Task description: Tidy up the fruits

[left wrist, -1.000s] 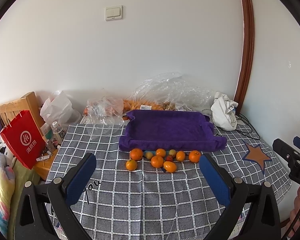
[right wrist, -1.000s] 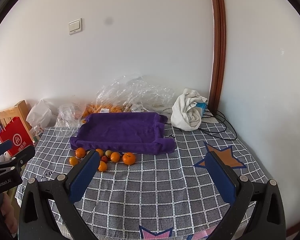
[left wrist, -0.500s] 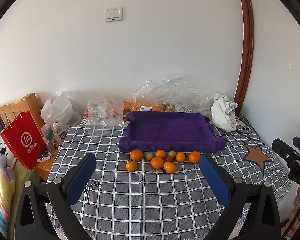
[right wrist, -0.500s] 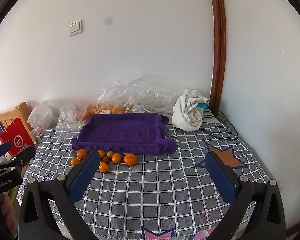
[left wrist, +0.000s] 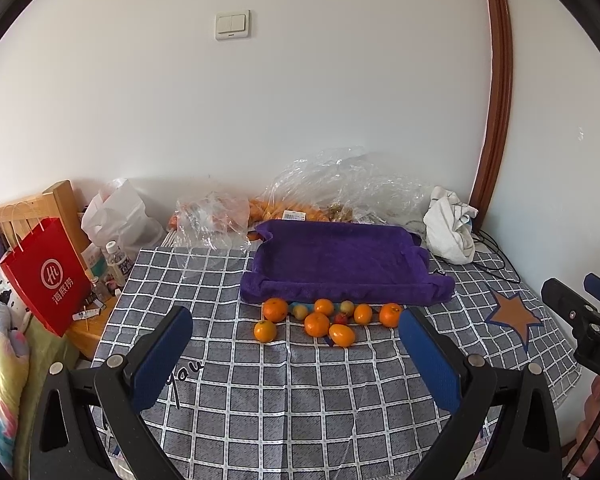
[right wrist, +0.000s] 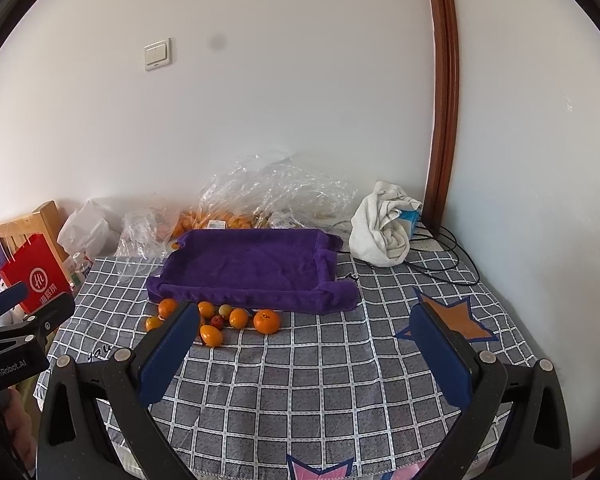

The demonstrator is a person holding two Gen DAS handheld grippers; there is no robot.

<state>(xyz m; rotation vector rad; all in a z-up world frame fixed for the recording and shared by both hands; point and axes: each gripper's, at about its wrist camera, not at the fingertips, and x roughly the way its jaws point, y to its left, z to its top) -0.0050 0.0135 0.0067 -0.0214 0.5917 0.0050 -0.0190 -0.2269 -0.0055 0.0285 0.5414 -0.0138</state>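
Observation:
Several small orange fruits (left wrist: 317, 324) (right wrist: 266, 321), with a few smaller greenish and red ones among them, lie in a cluster on the checked tablecloth just in front of a purple cloth tray (left wrist: 340, 264) (right wrist: 248, 264). The tray holds nothing. My left gripper (left wrist: 296, 344) is open and empty, held above the near part of the table, short of the fruits. My right gripper (right wrist: 304, 340) is open and empty, to the right of the fruits; its left finger (right wrist: 168, 348) hides part of the cluster.
Clear plastic bags (left wrist: 340, 188) with more fruit lie behind the tray by the wall. A white cloth bundle (right wrist: 380, 232) and black cables sit at the back right. A red paper bag (left wrist: 48, 276), bottles and a wooden frame stand off the table's left edge.
Both views have shifted slightly; the tray and fruits sit a little lower in the right wrist view. Both grippers stay open and nothing on the table has moved.

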